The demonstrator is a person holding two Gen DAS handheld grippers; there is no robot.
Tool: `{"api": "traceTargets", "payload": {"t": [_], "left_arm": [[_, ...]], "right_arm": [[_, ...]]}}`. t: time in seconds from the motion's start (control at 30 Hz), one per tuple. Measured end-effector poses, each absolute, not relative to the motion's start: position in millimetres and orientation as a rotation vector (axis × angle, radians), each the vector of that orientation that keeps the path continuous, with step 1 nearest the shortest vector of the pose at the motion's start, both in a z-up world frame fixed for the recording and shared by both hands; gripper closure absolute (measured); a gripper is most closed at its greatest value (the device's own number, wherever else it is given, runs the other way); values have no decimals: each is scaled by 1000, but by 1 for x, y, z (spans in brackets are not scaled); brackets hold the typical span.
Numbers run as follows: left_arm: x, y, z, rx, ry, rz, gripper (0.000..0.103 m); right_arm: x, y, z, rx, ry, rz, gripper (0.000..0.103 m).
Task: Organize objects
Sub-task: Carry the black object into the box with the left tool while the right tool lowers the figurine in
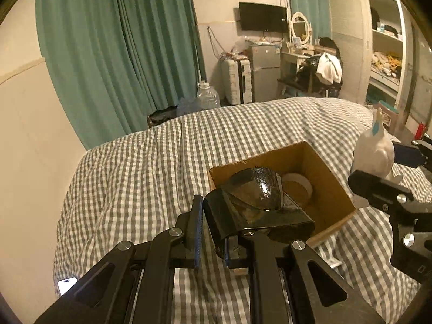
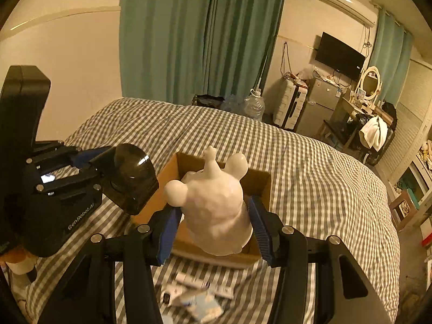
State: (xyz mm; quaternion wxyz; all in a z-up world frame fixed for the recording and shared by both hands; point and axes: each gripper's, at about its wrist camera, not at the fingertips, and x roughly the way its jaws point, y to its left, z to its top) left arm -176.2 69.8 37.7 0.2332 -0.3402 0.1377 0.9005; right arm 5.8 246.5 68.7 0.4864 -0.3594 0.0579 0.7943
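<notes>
An open cardboard box [image 1: 326, 186] sits on the checked bed; it also shows in the right wrist view [image 2: 259, 186]. A roll of white tape [image 1: 299, 185] lies inside it. My left gripper [image 1: 213, 232] is shut on a dark glossy domed object with a flat black base [image 1: 256, 191], held over the box's near-left corner; the object also shows in the right wrist view [image 2: 129, 178]. My right gripper [image 2: 213, 226] is shut on a white bear-like figurine [image 2: 213, 202], held above the box. The figurine also shows in the left wrist view [image 1: 374, 156].
The grey-and-white checked bedspread [image 1: 151, 167] covers the bed. A phone [image 1: 67, 284] lies at its near-left edge. Papers and small packets [image 2: 194, 294] lie on the bed below my right gripper. Green curtains, water jugs, a suitcase, a fridge and a dresser stand beyond.
</notes>
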Motion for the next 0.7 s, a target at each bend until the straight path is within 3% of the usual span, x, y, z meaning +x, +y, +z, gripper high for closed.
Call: {"api": "traceTargets", "payload": {"t": [0.7], "left_arm": [[-248, 134, -71, -1065, 440, 2388, 91]], "right_arm": [[-3, 394, -54, -1053, 364, 1819, 53]]}}
